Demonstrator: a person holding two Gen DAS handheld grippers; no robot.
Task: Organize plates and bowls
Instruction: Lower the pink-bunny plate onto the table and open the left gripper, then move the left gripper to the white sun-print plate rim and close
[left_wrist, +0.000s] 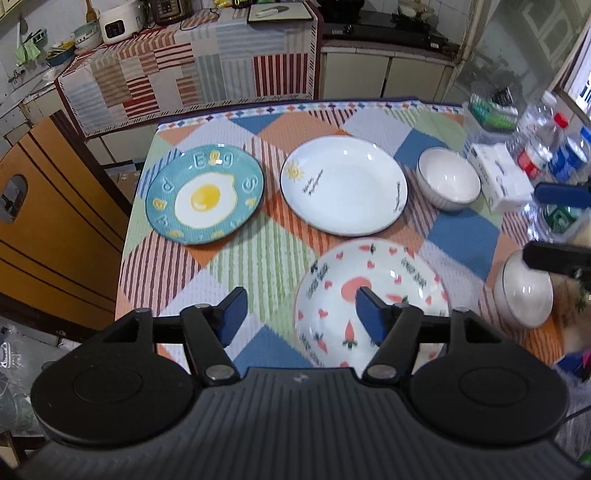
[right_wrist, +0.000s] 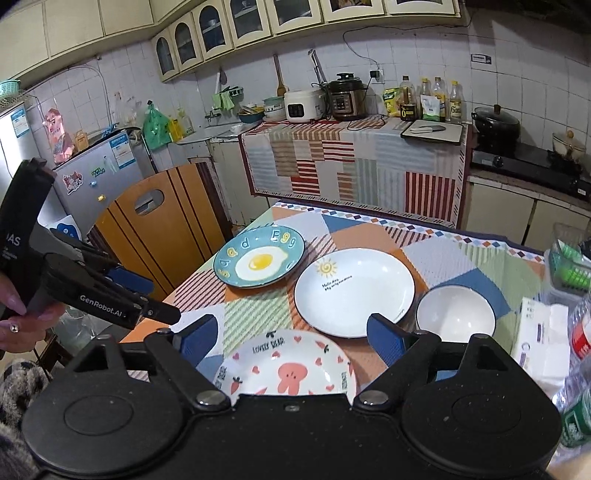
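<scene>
Several dishes sit on the patchwork tablecloth. A teal plate with a fried-egg picture (left_wrist: 205, 192) (right_wrist: 258, 256) lies far left. Beside it lies a white plate with a small sun (left_wrist: 343, 184) (right_wrist: 354, 291), and to its right a white bowl (left_wrist: 448, 177) (right_wrist: 454, 314). Nearest me is a white plate with pink hearts and carrots (left_wrist: 369, 295) (right_wrist: 291, 369). A second white bowl (left_wrist: 524, 291) stands near right. My left gripper (left_wrist: 301, 306) (right_wrist: 147, 295) hovers open over that near plate's left rim, holding nothing. My right gripper (right_wrist: 291, 328) (left_wrist: 557, 225) is open and empty above the same plate.
A white tissue box (left_wrist: 498, 177) (right_wrist: 543, 339), water bottles (left_wrist: 546, 147) and a clear box of green items (left_wrist: 491, 110) crowd the table's right side. A folded wooden table (left_wrist: 55, 221) leans off the left edge. A cloth-covered counter (right_wrist: 354, 158) runs behind.
</scene>
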